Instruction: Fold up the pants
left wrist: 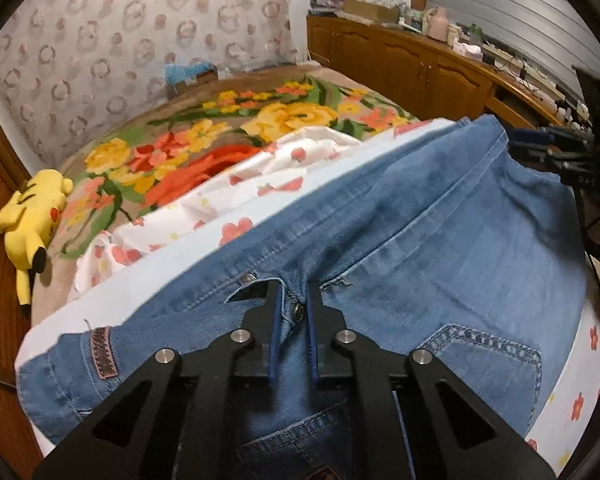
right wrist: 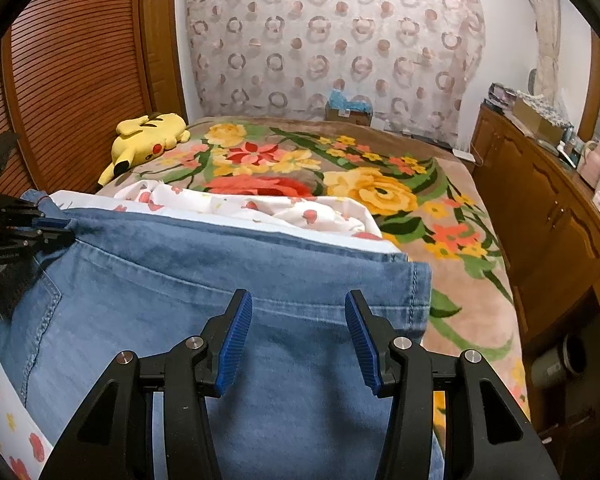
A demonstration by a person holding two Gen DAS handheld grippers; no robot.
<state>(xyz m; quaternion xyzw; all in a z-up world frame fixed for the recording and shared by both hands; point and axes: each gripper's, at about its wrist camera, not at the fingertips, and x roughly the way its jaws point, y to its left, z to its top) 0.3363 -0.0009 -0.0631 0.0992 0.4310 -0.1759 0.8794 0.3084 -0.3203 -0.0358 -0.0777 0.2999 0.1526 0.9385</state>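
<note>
Blue jeans [left wrist: 420, 216] lie on a white flowered sheet [left wrist: 204, 204] on the bed. My left gripper [left wrist: 294, 292] is shut on the jeans' waistband by the metal button [left wrist: 299, 312]. A back pocket [left wrist: 488, 356] lies to its right. In the right wrist view the jeans [right wrist: 180, 280] lie folded, their hem end [right wrist: 416, 292] at the right. My right gripper [right wrist: 298, 304] is open just above the denim, holding nothing. The left gripper [right wrist: 48, 226] shows at the far left, pinching the jeans.
A floral blanket [right wrist: 380, 184] covers the bed. A yellow plush toy [right wrist: 148, 136] lies at its left edge by a wooden wardrobe [right wrist: 80, 80]. A wooden cabinet [right wrist: 548, 208] with clutter stands on the right. A patterned curtain [right wrist: 332, 40] hangs behind.
</note>
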